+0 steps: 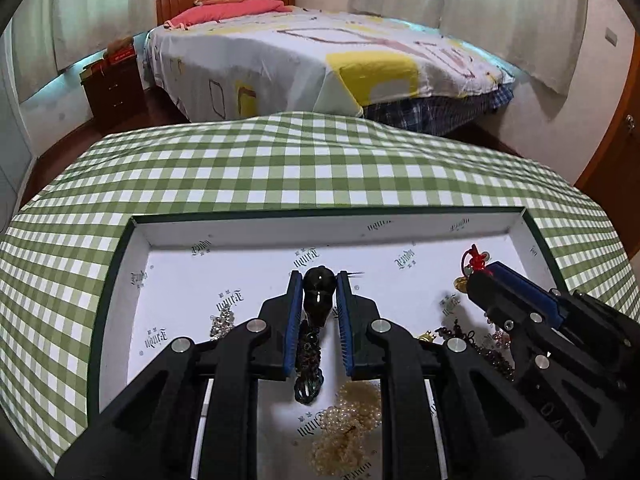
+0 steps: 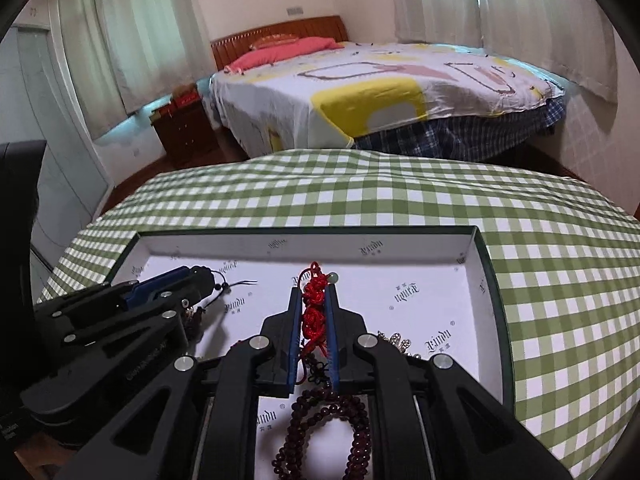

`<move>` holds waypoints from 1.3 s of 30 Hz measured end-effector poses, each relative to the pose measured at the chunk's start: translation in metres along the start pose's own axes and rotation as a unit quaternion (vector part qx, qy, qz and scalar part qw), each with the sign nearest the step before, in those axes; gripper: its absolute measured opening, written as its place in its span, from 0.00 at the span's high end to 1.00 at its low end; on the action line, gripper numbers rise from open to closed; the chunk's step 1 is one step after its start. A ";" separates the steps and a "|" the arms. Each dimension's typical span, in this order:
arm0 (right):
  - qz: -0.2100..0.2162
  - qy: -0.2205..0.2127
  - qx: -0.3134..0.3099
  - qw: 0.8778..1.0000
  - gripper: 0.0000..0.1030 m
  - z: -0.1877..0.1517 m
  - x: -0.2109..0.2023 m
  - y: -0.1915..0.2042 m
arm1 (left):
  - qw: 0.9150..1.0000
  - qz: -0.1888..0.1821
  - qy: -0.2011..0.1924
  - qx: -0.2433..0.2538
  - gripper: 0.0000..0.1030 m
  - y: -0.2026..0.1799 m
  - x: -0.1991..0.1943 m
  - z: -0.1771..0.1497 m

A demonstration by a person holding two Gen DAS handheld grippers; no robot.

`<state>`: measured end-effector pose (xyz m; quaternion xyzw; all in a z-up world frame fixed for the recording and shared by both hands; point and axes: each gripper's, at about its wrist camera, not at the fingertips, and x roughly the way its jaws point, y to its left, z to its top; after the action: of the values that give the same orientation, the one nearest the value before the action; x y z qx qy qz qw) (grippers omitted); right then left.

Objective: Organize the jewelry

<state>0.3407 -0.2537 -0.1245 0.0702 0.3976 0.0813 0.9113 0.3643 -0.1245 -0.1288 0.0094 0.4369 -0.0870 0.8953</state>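
A white-lined box point(image 1: 256, 234) point(image 2: 360, 240) with a dark green rim lies on the green checked cloth. My left gripper point(image 1: 319, 280) is shut on a glossy black pendant point(image 1: 318, 294) whose dark bead strand point(image 1: 308, 364) hangs between the fingers. My right gripper point(image 2: 313, 294) is shut on a red knotted cord point(image 2: 312, 314); its dark red bead bracelet point(image 2: 324, 428) hangs below. The right gripper also shows in the left wrist view point(image 1: 486, 276), and the left gripper in the right wrist view point(image 2: 192, 276).
In the box lie a pearl strand pile point(image 1: 344, 428), a sparkly silver piece point(image 1: 222, 320), dark red beads point(image 1: 460, 332) and a rhinestone piece point(image 2: 396, 340). A bed point(image 1: 320, 64) and a wooden nightstand point(image 1: 114, 88) stand beyond the table.
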 end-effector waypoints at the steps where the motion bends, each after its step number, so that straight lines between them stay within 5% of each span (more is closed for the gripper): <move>1: -0.003 0.001 0.000 1.000 0.87 0.000 0.000 0.000 | 1.000 -0.001 0.002 0.000 0.83 0.000 0.001 0.000; 10: -0.018 -0.002 -0.008 1.000 0.69 -0.001 -0.004 0.004 | 1.000 -0.001 -0.001 0.006 0.68 -0.006 0.003 0.000; 13: -0.024 -0.009 -0.005 1.000 0.66 -0.002 -0.012 0.001 | 1.000 0.002 -0.011 0.003 0.55 -0.003 -0.007 -0.003; 23: -0.043 -0.038 -0.003 0.998 0.33 -0.028 -0.064 0.009 | 0.998 0.022 -0.056 -0.023 0.20 0.017 -0.066 -0.030; 39: -0.041 -0.084 -0.037 0.995 0.25 -0.076 -0.176 0.052 | 0.991 0.038 -0.123 -0.027 0.09 0.030 -0.210 -0.107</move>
<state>0.1621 -0.2345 -0.0402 0.0263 0.3192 0.0525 0.9459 0.1593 -0.0541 -0.0318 -0.0086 0.3251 -0.0414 0.9447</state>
